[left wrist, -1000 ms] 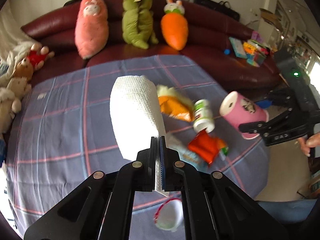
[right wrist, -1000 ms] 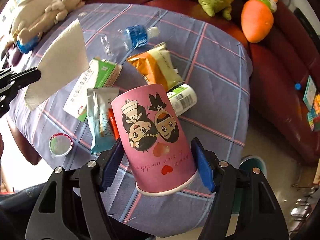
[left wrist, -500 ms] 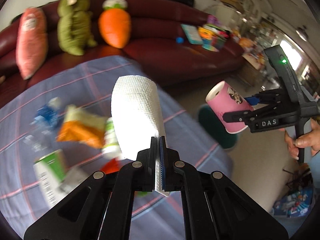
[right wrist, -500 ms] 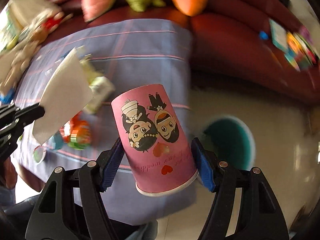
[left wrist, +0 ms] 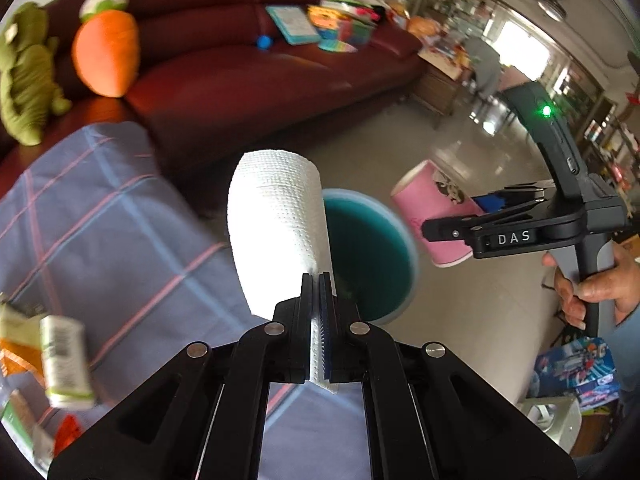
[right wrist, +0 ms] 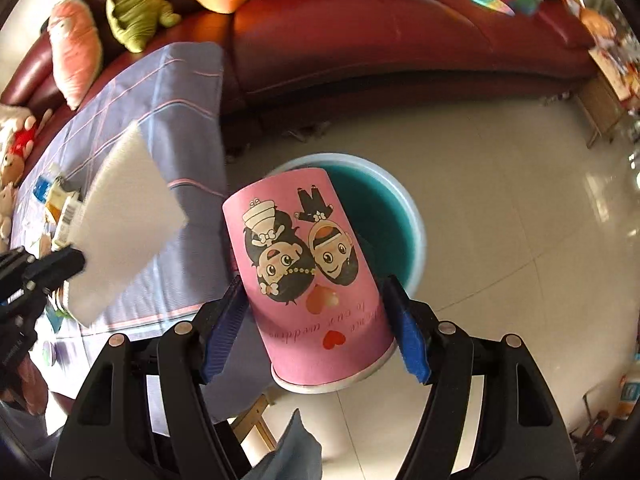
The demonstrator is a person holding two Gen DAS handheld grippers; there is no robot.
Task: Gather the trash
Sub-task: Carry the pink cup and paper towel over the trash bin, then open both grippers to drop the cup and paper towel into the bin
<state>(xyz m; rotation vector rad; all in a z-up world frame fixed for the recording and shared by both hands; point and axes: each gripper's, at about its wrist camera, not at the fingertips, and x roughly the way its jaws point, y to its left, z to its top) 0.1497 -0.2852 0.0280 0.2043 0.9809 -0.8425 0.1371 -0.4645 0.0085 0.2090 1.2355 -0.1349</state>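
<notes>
Paper towel [left wrist: 276, 220] pinched flat in left gripper [left wrist: 320, 320], pink cup [right wrist: 308, 272] clamped at sides by right gripper [right wrist: 316, 320]; both poised above teal bin [right wrist: 400, 216], presumably for dropping.

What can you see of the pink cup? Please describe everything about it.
The pink cup looks like paper, with a cartoon wedding couple, red hearts and script lettering, all appearing upside down. Its white rolled rim faces the camera. The right gripper clamps it by the sides with blue pads, holding it tilted above the teal bin.
</notes>
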